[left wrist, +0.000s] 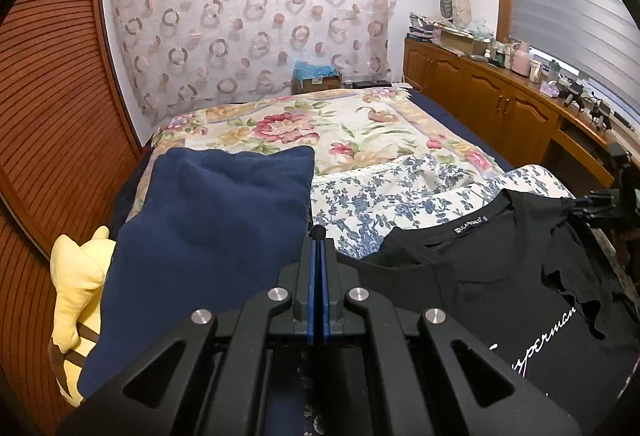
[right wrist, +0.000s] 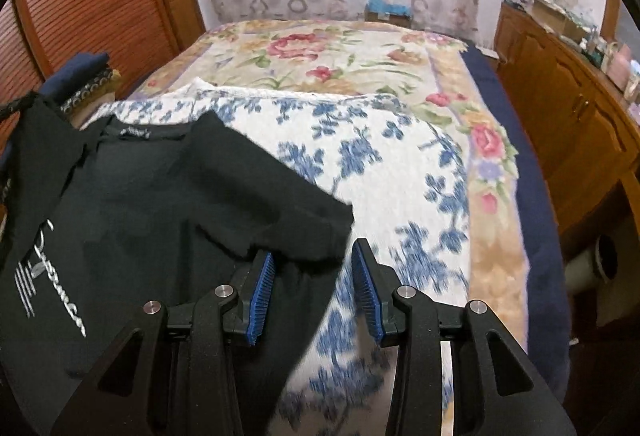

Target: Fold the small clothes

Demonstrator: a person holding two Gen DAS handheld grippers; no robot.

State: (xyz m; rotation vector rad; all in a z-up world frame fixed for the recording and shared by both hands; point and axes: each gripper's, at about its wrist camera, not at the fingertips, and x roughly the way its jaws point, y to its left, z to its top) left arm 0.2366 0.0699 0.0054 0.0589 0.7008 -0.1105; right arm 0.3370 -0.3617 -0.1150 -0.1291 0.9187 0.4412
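Observation:
A black T-shirt with white script print lies face up on the bed, collar toward the far end. My left gripper is shut at the shirt's left shoulder edge, and a nub of black cloth pokes out past its tips. In the right wrist view that side of the T-shirt rises to a pulled point at the far left. My right gripper stands open over the other sleeve. The sleeve's hem lies between the blue pads, which do not press on it. The right gripper also shows beside that sleeve.
A white cloth with blue flowers lies under the shirt, on a floral bedspread. A navy pillow and a yellow plush toy sit to the left. Wooden cabinets with clutter on top run along the right.

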